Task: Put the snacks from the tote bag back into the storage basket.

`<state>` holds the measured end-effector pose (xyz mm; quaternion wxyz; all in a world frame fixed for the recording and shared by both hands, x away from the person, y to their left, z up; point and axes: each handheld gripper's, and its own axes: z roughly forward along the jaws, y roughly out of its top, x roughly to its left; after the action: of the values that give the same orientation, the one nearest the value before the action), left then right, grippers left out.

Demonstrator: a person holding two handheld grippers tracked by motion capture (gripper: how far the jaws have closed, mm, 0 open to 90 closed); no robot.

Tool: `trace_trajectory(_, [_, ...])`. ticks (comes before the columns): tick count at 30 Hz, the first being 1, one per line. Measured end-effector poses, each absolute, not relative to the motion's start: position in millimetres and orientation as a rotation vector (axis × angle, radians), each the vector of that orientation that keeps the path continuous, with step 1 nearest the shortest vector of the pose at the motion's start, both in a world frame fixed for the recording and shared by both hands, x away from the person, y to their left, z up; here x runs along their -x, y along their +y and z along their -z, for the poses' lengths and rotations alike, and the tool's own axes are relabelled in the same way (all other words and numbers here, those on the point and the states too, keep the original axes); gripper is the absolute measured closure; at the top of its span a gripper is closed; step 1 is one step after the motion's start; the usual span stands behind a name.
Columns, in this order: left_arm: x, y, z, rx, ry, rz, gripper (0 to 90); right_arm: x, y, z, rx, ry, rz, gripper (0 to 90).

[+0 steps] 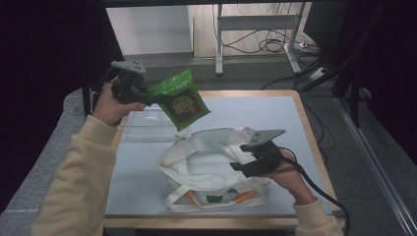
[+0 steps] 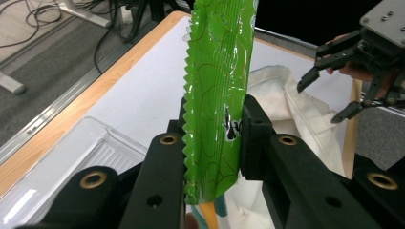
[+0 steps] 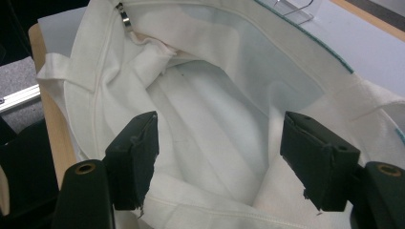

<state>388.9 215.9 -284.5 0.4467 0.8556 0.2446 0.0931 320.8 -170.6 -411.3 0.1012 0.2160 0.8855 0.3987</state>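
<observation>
While the green snack pouch hangs in the upper left of the frame, the white tote bag gapes below it.

The left gripper is clamped on the pouch's edge, its long axis tilting down-right toward the bag mouth; the right gripper, jaws apart, hovers over the opening. A clear tray lies left, nothing between.

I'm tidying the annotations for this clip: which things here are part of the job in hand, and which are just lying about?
In the job:
- green snack pouch, clamped in the left gripper
- white tote bag, mouth open
- right gripper, jaws open at the bag's rim

Lying about:
- clear plastic tray on the table
- cables on the floor behind
</observation>
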Motion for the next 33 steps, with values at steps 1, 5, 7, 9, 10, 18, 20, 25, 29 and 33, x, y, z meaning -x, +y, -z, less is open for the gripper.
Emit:
trace_trajectory(1, [-390, 217, 285, -2.119, 0.610, -0.229, 75.5, -321, -170, 412, -0.635, 2.618, -1.176, 29.0])
trace_trajectory(5, [-397, 221, 286, -2.120, 0.624, -0.221, 75.6, -321, -170, 413, -0.636, 2.625, -1.173, 29.0])
trace_trajectory(7, [-400, 223, 287, -2.115, 0.633, -0.219, 75.5, -322, -170, 414, -0.640, 2.627, -1.174, 29.0])
trace_trajectory(9, [-403, 224, 288, -2.115, 0.639, -0.216, 75.6, -322, -171, 414, -0.645, 2.627, -1.172, 29.0])
trace_trajectory(10, [-405, 224, 289, -2.116, 0.646, -0.215, 75.6, -322, -171, 415, -0.643, 2.628, -1.172, 29.0])
trace_trajectory(18, [-418, 231, 296, -2.114, 0.684, -0.244, 75.6, -322, -171, 415, -0.644, 2.631, -1.177, 29.0])
trace_trajectory(20, [-421, 232, 298, -2.118, 0.687, -0.249, 75.6, -321, -170, 416, -0.642, 2.634, -1.173, 29.0])
trace_trajectory(25, [-431, 236, 303, -2.127, 0.720, -0.265, 75.6, -321, -170, 416, -0.647, 2.632, -1.171, 29.0])
trace_trajectory(29, [-440, 240, 309, -2.118, 0.746, -0.273, 75.6, -320, -170, 417, -0.645, 2.630, -1.168, 29.0])
trace_trajectory(33, [-448, 243, 314, -2.125, 0.772, -0.271, 75.6, -320, -169, 418, -0.638, 2.628, -1.167, 29.0])
